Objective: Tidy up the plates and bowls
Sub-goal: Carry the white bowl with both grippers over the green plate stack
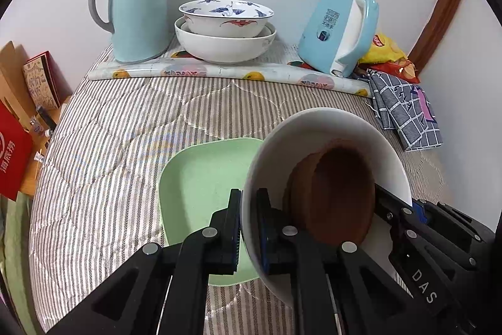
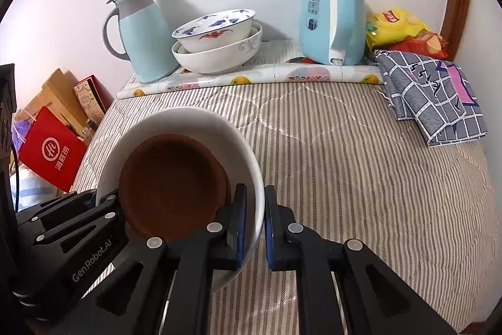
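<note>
Striped quilted fabric (image 2: 345,162) covers the whole work surface, with a fruit-print mat (image 1: 219,72) rolled along its far edge. On that mat stand a pale blue thermos jug (image 1: 138,5), a blue electric kettle (image 2: 332,18), and two nested bowls, a crane-painted bowl (image 1: 226,16) sitting inside a plain white one (image 1: 224,46).

Nearer, a green square plate (image 1: 200,178) lies flat on the fabric, partly under the lifted load. That load is a white bowl (image 2: 194,127) with a brown bowl (image 2: 172,181) nested inside, carried between both tools above the cloth. The left gripper (image 1: 249,228) pinches the white bowl's rim on one side, one pad inside and one outside; the right gripper (image 2: 255,228) pinches the opposite rim the same way.

By their look, these bowls are glazed ceramic: stiff, fairly heavy, slick and breakable, so opposite rim grips are the sensible hold. The brown bowl is loose and could slide. The pair's mouth tips towards the cameras rather than straight up; being round, it has no long axis beyond the line joining the two grips.
</note>
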`<state>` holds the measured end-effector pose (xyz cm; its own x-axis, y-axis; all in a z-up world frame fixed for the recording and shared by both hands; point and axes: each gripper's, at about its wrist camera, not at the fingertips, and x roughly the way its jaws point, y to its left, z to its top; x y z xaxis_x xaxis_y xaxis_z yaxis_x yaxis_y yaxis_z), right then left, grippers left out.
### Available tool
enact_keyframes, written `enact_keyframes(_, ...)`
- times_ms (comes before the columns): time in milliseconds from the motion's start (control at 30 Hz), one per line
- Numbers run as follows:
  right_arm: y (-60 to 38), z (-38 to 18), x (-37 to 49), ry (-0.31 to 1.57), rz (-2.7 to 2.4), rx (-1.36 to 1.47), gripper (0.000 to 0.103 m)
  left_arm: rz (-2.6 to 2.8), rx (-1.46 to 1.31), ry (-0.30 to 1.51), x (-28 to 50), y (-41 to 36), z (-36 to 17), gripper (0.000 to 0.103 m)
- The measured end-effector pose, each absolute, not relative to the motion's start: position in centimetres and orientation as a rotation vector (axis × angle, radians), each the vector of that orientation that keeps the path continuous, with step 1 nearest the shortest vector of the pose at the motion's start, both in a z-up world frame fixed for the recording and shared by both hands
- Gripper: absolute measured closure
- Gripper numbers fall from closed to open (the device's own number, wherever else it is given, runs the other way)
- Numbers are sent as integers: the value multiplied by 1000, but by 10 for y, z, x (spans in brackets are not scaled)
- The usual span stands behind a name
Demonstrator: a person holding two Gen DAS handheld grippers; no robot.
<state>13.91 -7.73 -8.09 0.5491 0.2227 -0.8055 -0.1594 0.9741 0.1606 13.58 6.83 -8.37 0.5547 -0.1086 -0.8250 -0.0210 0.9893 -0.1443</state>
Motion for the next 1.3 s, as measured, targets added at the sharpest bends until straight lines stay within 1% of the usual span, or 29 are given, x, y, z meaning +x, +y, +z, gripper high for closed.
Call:
enact_keyframes(733, -47, -92, 162, 982, 288, 54, 93, 3, -166, 997, 150, 98, -96, 93)
enact_keyframes(1300, -32, -115, 170, 1019, 304, 37, 93, 12, -187, 1035, 158, 114, -117, 93)
